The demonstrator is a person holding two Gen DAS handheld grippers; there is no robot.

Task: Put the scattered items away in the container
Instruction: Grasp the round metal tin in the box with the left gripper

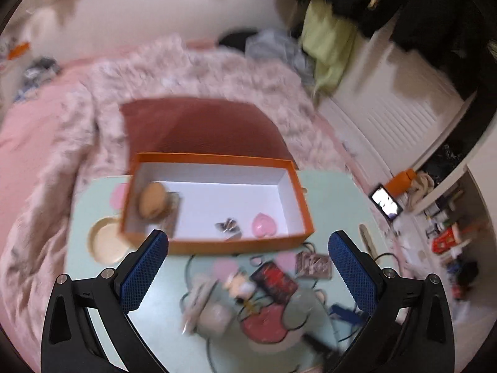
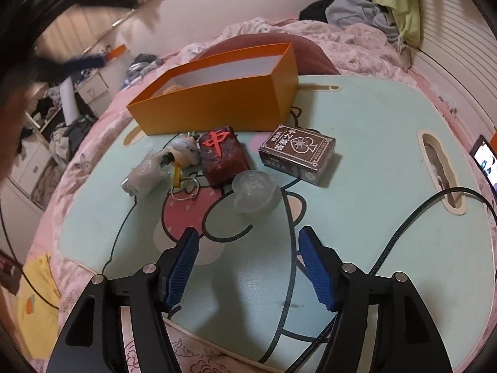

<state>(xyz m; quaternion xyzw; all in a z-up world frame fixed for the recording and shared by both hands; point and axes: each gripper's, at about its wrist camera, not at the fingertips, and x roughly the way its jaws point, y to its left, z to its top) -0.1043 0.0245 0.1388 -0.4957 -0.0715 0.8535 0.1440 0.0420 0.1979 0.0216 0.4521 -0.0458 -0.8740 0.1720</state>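
The left wrist view is blurred and looks down on an orange box (image 1: 217, 200) with a white inside, standing on a pale green table (image 1: 335, 205) set over a pink bed (image 1: 37, 143). Inside the box lie a round tan item (image 1: 151, 200) at its left end, a small dark item (image 1: 228, 226) and a pink heart (image 1: 264, 224) near its front wall. The left gripper (image 1: 248, 242) has its blue-padded fingers (image 1: 146, 267) spread wide, nothing between them, above the scattered items on the table in front of the box. The right wrist view is sharper: the right gripper (image 2: 247, 239) has its fingers (image 2: 183, 267) apart and empty, just short of a clear round plastic item (image 2: 254, 194). Beyond it are a dark red mahjong-tile block (image 2: 222, 155), a dark card box (image 2: 298, 154), a small white figure keychain (image 2: 184, 152) and a clear wrapped item (image 2: 144, 175), all near the box's long side. A black cable (image 2: 403, 227) crosses the table on the right.
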